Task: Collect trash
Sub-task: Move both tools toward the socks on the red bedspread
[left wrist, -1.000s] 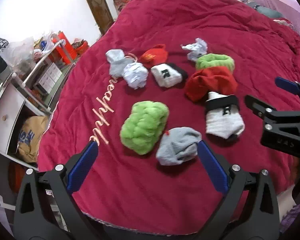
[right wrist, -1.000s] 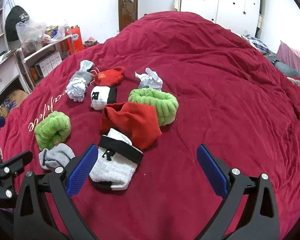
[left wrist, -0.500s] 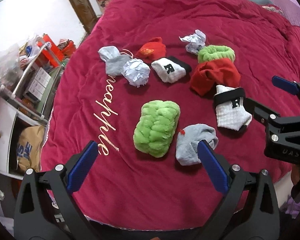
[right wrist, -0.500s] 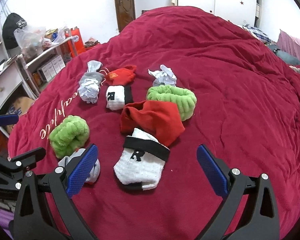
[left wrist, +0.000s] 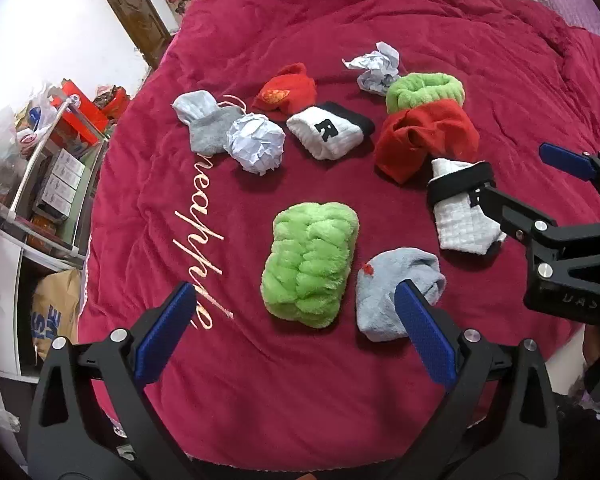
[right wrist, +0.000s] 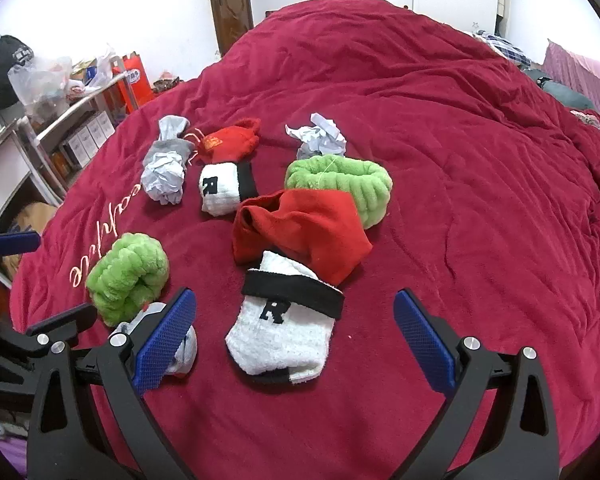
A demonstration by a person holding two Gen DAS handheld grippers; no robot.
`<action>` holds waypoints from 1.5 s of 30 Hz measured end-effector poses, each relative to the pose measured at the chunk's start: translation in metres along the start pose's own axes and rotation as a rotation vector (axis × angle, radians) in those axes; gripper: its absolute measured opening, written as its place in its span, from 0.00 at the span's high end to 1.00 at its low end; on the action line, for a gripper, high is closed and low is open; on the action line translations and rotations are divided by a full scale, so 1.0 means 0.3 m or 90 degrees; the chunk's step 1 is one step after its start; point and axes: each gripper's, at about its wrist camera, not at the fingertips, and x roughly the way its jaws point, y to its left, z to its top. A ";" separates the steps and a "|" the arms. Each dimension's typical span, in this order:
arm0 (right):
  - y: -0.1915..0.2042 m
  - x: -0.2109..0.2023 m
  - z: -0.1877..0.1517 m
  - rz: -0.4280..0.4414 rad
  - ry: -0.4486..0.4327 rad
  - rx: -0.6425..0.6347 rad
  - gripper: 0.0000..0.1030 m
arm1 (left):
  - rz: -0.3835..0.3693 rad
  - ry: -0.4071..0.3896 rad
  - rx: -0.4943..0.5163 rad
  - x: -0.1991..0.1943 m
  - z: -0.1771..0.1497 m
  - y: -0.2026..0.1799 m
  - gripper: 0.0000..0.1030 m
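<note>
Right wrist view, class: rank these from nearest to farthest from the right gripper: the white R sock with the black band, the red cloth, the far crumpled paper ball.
From the right gripper:
1. White R sock, between the fingers, just ahead.
2. Red cloth, directly behind it, overlapping its top.
3. Crumpled paper ball, farthest, beyond the green fluffy ring.

Both grippers have moved forward over the bed. The left gripper [left wrist: 296, 328] has swung left and now hangs above the near green fluffy sock [left wrist: 310, 264]. The right gripper [right wrist: 296, 332] now frames the near white "R" sock [right wrist: 284, 328], which sat by its left finger before.
</note>
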 end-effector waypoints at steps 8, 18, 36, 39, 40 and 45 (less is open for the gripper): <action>0.001 0.022 0.005 -0.008 0.006 0.000 0.08 | -0.012 0.008 0.004 0.022 0.019 0.012 0.06; 0.025 0.020 -0.009 -0.014 0.009 -0.018 0.08 | -0.017 0.027 0.031 0.058 0.025 0.020 0.06; 0.024 0.053 -0.032 -0.033 0.033 -0.016 0.08 | -0.040 0.056 0.050 0.132 0.073 0.006 0.06; 0.015 0.057 -0.031 -0.032 0.035 -0.011 0.08 | -0.040 0.060 0.054 0.140 0.078 -0.001 0.06; 0.012 0.057 -0.031 -0.032 0.034 -0.009 0.08 | -0.041 0.061 0.056 0.141 0.079 -0.003 0.06; 0.008 0.060 -0.032 -0.031 0.038 -0.009 0.08 | -0.044 0.069 0.057 0.156 0.082 0.001 0.06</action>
